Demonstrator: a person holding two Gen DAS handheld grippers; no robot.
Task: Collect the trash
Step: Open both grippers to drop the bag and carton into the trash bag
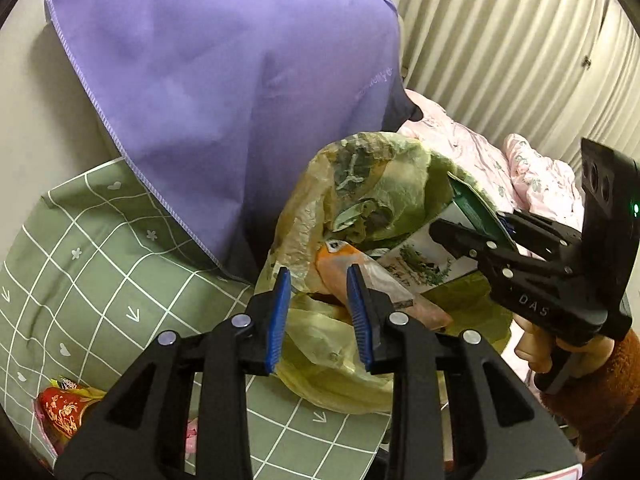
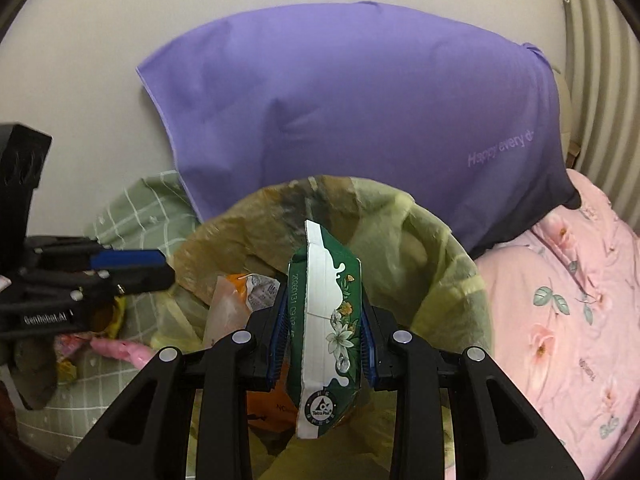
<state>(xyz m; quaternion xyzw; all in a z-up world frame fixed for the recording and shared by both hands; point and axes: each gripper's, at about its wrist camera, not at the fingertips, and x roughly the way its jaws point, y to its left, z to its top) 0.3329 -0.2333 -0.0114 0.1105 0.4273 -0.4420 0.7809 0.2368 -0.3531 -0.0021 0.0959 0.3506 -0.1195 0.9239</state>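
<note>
A flattened green-and-white carton is pinched between the blue pads of the right hand-held gripper, poised over the open mouth of a yellowish plastic trash bag that sits on the bed. An orange wrapper lies inside the bag. The left hand-held gripper stands partly spread, its pads astride the bag's near rim without pressing it. A purple pillow leans behind, between a green checked sheet and a pink floral quilt.
</note>
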